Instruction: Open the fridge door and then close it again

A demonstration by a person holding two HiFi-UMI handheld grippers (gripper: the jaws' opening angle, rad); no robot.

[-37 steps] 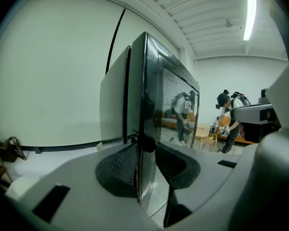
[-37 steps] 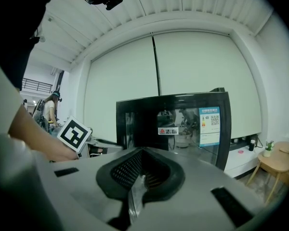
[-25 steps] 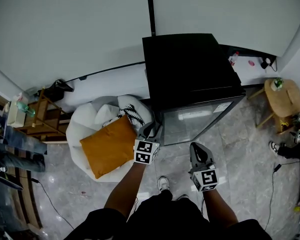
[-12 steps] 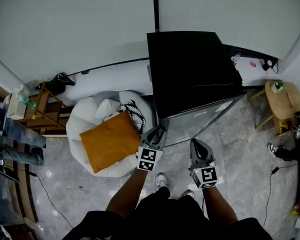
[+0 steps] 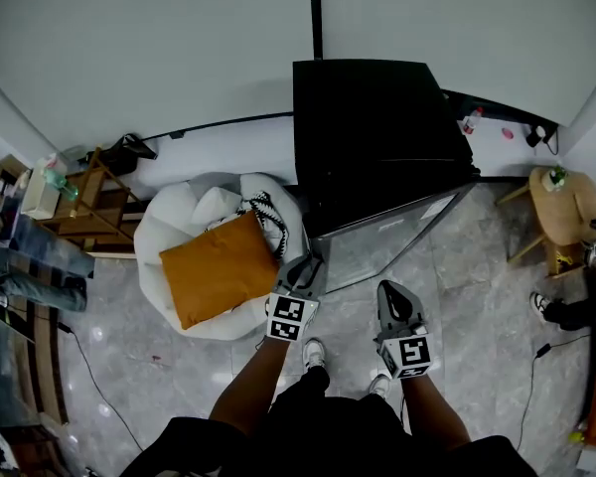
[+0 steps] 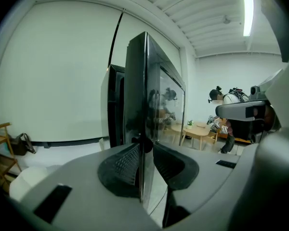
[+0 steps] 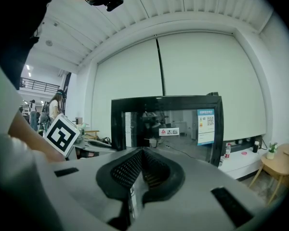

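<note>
Against the far white wall, right of centre, a black fridge [image 5: 377, 127] on grey floor tiles [image 5: 457, 296]. Glass fridge door [image 5: 392, 241] stands partly open, hinged at the right, free edge pointing near and left. Left of that, a white beanbag [image 5: 174, 237] bearing an orange cushion [image 5: 219, 278]. At the far left a wooden shelf [image 5: 89, 212]; at the right a round wooden table [image 5: 564, 199]. At the door's free edge, the left gripper [image 5: 303, 266]: jaws just closing in, clamps that edge with one pad on each face. Near and right of it, the right gripper [image 5: 390, 296], apart from the door, jaws pressed together, holds nothing.
</note>
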